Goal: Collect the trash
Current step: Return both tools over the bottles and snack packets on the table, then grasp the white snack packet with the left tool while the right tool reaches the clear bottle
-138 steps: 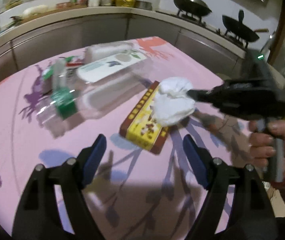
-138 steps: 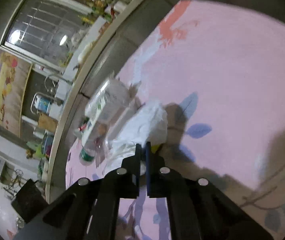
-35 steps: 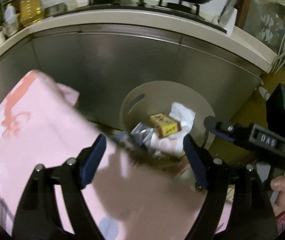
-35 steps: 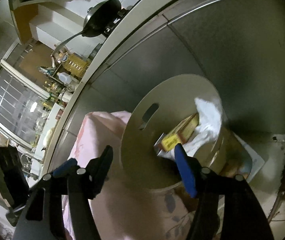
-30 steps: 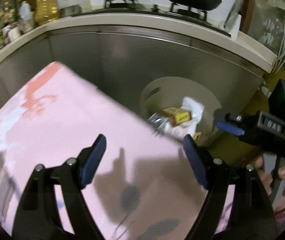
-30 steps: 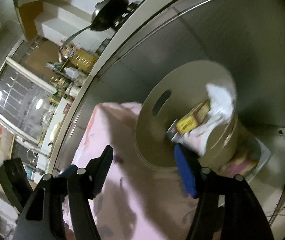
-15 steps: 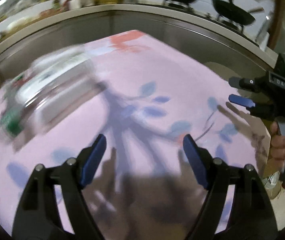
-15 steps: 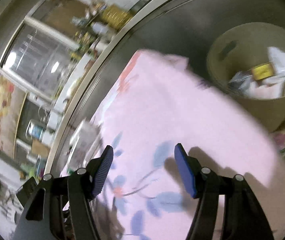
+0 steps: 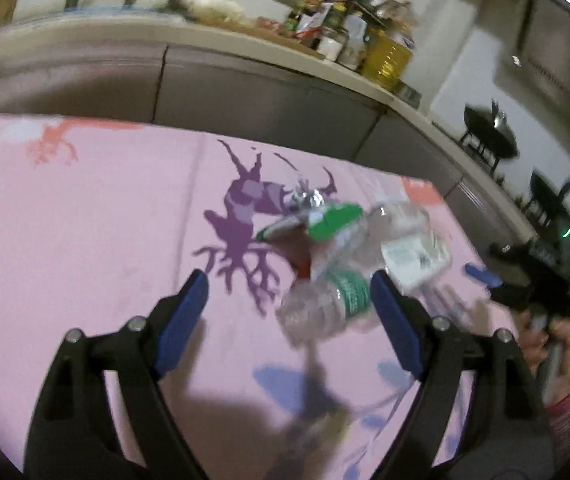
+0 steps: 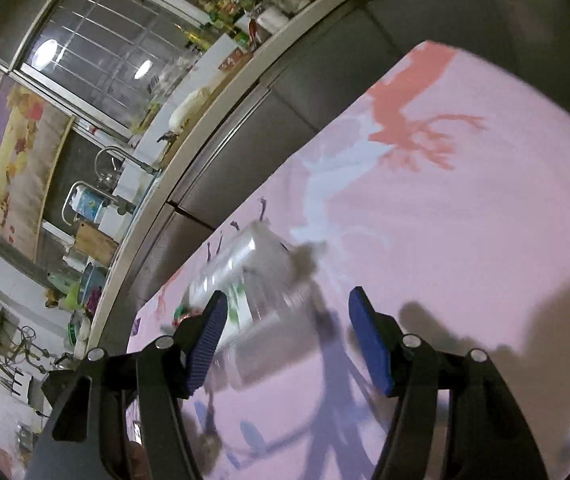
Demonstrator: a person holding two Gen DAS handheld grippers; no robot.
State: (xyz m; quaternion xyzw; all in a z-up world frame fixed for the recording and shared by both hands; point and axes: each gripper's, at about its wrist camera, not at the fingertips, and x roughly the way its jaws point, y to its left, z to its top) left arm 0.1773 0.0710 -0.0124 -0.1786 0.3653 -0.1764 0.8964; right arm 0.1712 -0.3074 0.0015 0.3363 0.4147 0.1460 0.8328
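The left gripper (image 9: pixel 289 300) hangs over the pink tabletop (image 9: pixel 85 216), its jaws opening and nothing between them. Just ahead of it and a little right lies the trash: a crushed clear bottle (image 9: pixel 327 300) with a green label, another clear bottle (image 9: pixel 397 220) beyond it, a green-and-white wrapper (image 9: pixel 331 220), and a white box (image 9: pixel 415 258) off the right finger. Farther right, a hand (image 9: pixel 547 344) holds the right gripper (image 9: pixel 485 276). In the right wrist view that gripper (image 10: pixel 287 334) is spread and empty, with the blurred pile of clear plastic (image 10: pixel 253 276) just ahead near its left finger, resting on the tabletop (image 10: pixel 465 208).
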